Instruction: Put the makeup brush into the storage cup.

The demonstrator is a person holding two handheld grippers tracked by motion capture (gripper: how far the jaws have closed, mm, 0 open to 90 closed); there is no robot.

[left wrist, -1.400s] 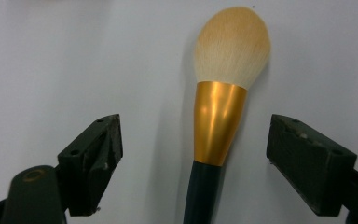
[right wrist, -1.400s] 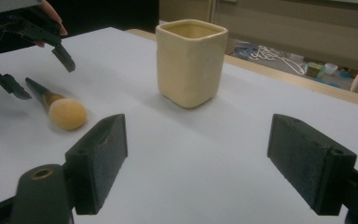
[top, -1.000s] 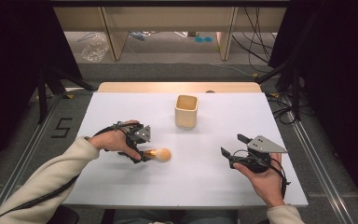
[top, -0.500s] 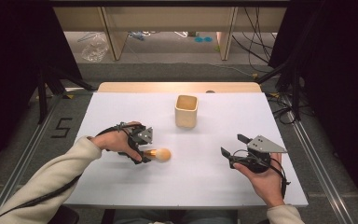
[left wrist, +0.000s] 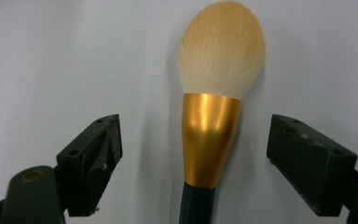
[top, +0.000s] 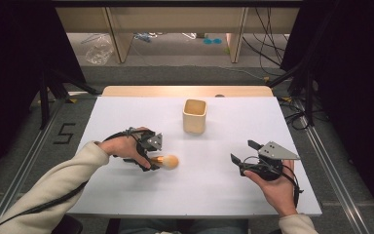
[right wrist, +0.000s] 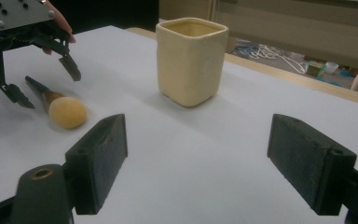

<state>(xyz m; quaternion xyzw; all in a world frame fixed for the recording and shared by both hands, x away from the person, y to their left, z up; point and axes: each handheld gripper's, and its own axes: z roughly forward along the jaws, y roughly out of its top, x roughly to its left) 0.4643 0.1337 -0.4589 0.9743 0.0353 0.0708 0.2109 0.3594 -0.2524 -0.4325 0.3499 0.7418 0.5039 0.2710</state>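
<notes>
High view: left tongs (top: 154, 155) low, spread astride the brush (top: 168, 161).

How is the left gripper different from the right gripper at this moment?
The left gripper points down over the makeup brush, its jaws on either side of the gold collar without touching it; the right gripper has nothing between its jaws. The left one hangs above the table; the right one lies low, aimed toward the cream cup. Both stand open.

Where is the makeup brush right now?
The makeup brush lies flat on the white table, left of centre in the high view, between the left gripper's open jaws.
</notes>
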